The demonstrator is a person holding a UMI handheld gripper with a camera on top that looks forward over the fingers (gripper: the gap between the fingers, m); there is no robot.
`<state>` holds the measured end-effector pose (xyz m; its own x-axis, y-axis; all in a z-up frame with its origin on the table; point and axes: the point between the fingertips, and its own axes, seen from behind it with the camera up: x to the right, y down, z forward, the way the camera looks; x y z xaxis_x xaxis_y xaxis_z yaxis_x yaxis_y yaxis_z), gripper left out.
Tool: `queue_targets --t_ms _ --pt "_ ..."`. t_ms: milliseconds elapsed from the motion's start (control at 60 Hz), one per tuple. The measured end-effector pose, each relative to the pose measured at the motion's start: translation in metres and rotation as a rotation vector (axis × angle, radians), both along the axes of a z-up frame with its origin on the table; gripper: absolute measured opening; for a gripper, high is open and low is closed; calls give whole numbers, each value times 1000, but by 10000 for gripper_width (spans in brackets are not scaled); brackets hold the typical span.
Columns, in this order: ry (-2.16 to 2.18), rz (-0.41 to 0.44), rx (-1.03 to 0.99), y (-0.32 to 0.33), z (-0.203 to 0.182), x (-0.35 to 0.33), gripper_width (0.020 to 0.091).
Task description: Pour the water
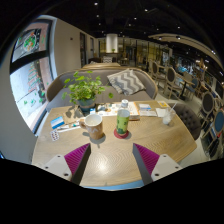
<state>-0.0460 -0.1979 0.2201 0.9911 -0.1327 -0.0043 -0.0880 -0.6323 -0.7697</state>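
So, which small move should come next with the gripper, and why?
Probably ease the gripper forward toward the green bottle. The fingers are open with nothing between them, and the bottle and the cup both stand upright on the table, beyond the fingertips.

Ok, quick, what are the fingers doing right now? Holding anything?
Gripper: fingers open, holding nothing; the cup and the green bottle stand beyond them on the table.
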Motion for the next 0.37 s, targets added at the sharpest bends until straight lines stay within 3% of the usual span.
queue_targets --t_ms 367 --pt "-36 -8 23 -41 27 -8 851"
